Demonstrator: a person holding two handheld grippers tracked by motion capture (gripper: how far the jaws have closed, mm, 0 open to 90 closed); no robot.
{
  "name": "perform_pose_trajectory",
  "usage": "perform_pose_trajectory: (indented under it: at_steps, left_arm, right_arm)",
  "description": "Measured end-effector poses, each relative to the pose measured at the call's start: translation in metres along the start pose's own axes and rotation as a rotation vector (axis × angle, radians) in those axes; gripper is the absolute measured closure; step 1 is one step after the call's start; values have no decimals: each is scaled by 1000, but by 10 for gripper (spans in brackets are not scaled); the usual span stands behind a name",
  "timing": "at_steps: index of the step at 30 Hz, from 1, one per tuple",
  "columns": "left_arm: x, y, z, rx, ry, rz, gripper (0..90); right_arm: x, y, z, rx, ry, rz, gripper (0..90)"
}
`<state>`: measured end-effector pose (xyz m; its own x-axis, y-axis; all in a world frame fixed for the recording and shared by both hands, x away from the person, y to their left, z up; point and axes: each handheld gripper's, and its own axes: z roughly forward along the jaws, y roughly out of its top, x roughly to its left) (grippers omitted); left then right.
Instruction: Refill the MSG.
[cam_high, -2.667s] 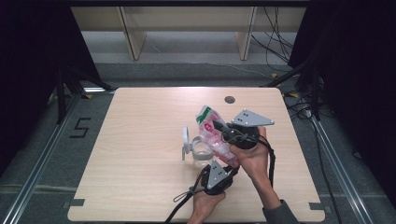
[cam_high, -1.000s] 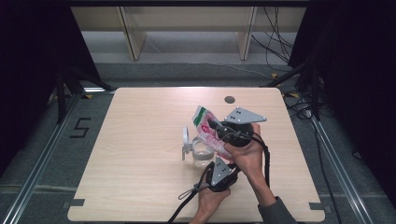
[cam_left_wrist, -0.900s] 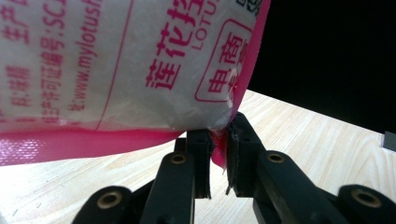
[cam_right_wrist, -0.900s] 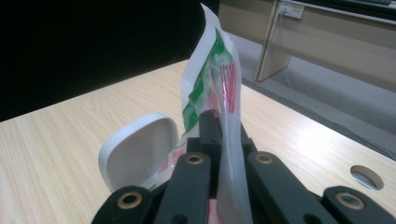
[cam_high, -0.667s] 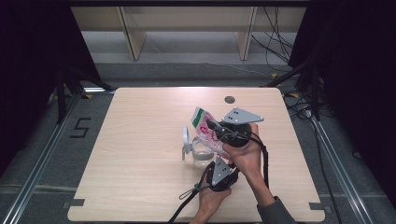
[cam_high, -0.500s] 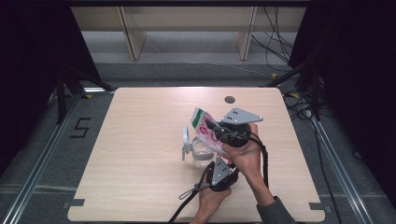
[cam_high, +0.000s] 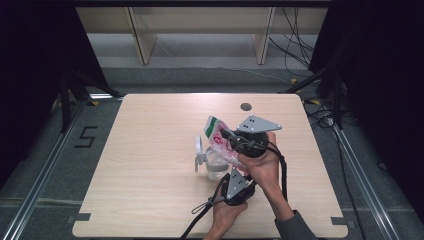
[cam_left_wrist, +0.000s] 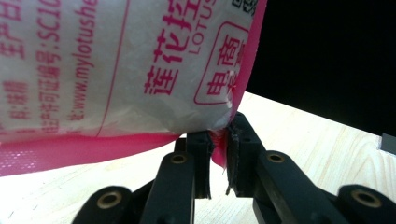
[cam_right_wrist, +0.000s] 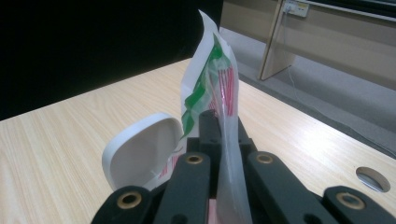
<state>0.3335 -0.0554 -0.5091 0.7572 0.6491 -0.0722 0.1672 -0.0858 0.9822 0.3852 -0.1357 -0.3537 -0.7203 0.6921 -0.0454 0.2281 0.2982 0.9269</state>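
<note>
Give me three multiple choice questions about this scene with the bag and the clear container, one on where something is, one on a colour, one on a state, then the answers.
1. Where is the clear container?
A. under the bag
B. at the table's far left corner
C. on the floor

2. What colour is the bottom edge of the bag in the left gripper view?
A. blue
B. pink
C. yellow

3. How is the container's white lid?
A. shut tight
B. lying flat on the table
C. flipped open

Answers: 1 A, the high view shows it right below the bag. 2 B, a pink band runs along the seam. 3 C, the lid stands up beside the container.
</note>
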Motion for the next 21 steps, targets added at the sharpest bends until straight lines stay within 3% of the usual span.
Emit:
perform_pose_trajectory:
  at_steps: [21]
  left_arm:
    - [-1, 0, 0, -1, -1, -3, 804]
  right_arm:
    - [0, 0, 0, -10, 0, -2, 898]
